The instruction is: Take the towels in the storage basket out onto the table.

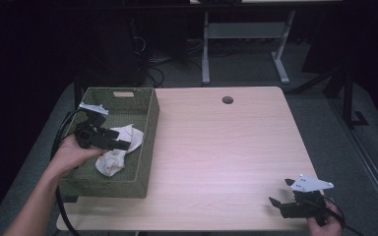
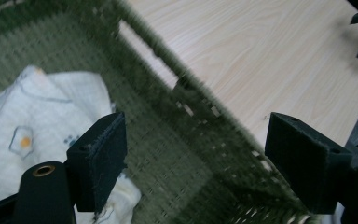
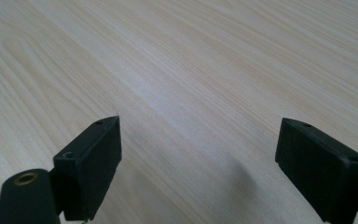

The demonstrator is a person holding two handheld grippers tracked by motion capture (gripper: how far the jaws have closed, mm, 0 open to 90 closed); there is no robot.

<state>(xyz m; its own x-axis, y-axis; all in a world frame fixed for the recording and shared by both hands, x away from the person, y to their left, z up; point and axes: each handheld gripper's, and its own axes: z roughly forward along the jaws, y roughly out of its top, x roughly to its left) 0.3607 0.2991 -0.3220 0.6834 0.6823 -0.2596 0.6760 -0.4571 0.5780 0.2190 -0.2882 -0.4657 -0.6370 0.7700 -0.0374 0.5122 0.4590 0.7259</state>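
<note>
Your white cloth lies crumpled in the near half of the green woven basket, which sits at the left edge of the tabletop. In the left gripper view the cloth shows small printed motifs, one with a yellow centre, and looks like thin, soft fabric. Judge it light and limp: it will sag and trail when lifted, and it may snag a little on the woven weave. A raised fold near the middle of the bundle looks like the best place to pinch, since a flat edge pressed on the basket floor would be hard to get a jaw under

Your left gripper hovers inside the basket just over the cloth, its jaws spread apart and holding nothing. Your right gripper rests at the near right corner of the tabletop, well apart from the basket, jaws likewise spread wide over bare wood

By count: one cloth, as far as the folds let you tell, one basket, two grippers. A single round cable hole sits near the far edge of the tabletop
</note>
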